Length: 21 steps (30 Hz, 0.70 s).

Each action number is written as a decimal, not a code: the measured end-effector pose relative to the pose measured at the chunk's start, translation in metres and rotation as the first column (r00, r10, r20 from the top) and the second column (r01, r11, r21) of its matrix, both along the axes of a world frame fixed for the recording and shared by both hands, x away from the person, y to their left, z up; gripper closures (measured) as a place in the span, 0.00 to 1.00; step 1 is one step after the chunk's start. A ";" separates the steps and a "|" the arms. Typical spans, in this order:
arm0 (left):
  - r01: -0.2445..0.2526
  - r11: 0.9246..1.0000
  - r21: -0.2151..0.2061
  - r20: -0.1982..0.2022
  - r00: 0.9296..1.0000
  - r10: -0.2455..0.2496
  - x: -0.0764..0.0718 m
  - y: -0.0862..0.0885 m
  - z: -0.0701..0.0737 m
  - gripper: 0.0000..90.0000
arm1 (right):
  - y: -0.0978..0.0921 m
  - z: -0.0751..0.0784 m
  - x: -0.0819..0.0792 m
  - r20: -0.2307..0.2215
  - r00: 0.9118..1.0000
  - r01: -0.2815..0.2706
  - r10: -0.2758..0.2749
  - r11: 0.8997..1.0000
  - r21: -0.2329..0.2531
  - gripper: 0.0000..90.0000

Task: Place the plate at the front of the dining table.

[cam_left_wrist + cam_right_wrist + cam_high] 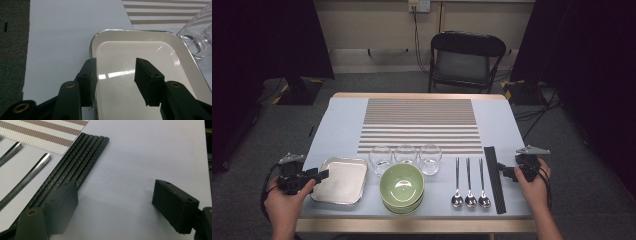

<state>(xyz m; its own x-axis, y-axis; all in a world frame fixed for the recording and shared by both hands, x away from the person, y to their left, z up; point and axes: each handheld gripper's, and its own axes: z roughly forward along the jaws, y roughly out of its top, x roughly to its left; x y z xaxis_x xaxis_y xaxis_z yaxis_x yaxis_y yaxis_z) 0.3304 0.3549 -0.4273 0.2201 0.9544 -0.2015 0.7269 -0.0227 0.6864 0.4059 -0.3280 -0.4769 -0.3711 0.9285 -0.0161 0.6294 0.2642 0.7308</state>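
From above, my left tool (323, 174) hung at the left rim of the metal tray (340, 181), jaws apart. My right tool (505, 171) sat just beside the black chopsticks (494, 177). Between them on the surface (337, 125) stood three glasses (405, 155), green bowls (402, 186) and three spoons (470, 185)

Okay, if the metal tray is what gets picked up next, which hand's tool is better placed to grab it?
Probably the left. The left tool is open at the tray, one jaw outside its rim and one over its inside. The right tool is open across the table beside the black chopsticks.
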 end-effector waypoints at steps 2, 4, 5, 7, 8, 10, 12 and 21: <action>-0.005 1.000 0.004 -0.002 1.000 0.005 0.000 0.001 0.001 0.62 | 0.000 0.000 0.000 0.000 1.000 0.000 0.000 1.000 0.001 0.22; -0.011 1.000 0.007 0.001 1.000 0.011 0.000 0.002 0.000 0.62 | 0.000 0.000 0.000 0.000 1.000 0.000 0.000 1.000 0.000 0.22; -0.010 1.000 0.005 -0.001 1.000 0.010 0.001 0.003 -0.002 0.62 | 0.000 0.000 0.000 0.000 1.000 0.000 0.000 1.000 0.001 0.22; -0.011 1.000 -0.004 -0.017 1.000 0.011 0.001 0.005 -0.005 0.64 | 0.000 0.000 0.000 0.000 1.000 0.000 0.000 1.000 0.000 0.22; -0.010 1.000 -0.006 -0.022 1.000 0.010 0.002 0.006 -0.006 0.65 | 0.000 0.000 0.000 0.000 1.000 0.000 0.000 1.000 0.000 0.22; -0.013 1.000 -0.010 -0.017 1.000 0.013 0.001 0.008 -0.007 0.68 | 0.000 0.000 0.000 0.000 1.000 0.000 0.000 1.000 0.000 0.22; -0.015 0.999 -0.032 -0.015 1.000 0.014 0.002 0.010 -0.007 0.68 | 0.000 0.000 0.000 0.000 1.000 0.000 0.000 1.000 0.000 0.22; -0.026 0.998 -0.054 -0.032 0.999 0.024 0.003 0.016 -0.011 0.78 | 0.000 0.000 0.000 0.000 1.000 0.000 0.000 1.000 -0.001 0.22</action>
